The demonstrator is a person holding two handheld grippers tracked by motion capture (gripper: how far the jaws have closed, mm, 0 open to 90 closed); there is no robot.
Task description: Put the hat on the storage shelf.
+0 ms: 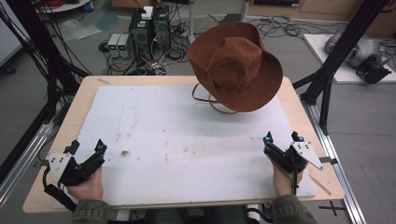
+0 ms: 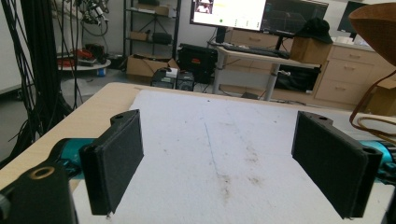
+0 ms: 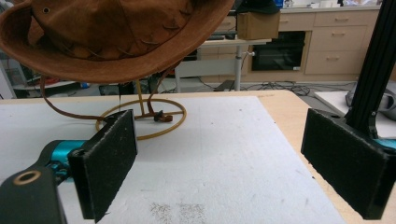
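Note:
A brown suede wide-brimmed hat (image 1: 236, 65) perches tilted on a gold wire stand (image 1: 223, 106) at the table's far right; its brown chin cord (image 1: 200, 95) hangs down to the mat. In the right gripper view the hat (image 3: 116, 37) hangs above the stand's ring base (image 3: 144, 119). My left gripper (image 1: 87, 147) rests open near the front left corner, nothing between its jaws. My right gripper (image 1: 282, 136) is open near the front right, well short of the hat. In its own view the left gripper (image 2: 229, 158) faces bare mat, and the hat brim (image 2: 373, 23) shows top right.
A stained white mat (image 1: 187, 140) covers most of the wooden table (image 1: 65, 121). Black frame posts (image 1: 336, 51) rise at the right side, cables hang at the left. Computers and wires sit on the floor beyond the far edge (image 1: 149, 28).

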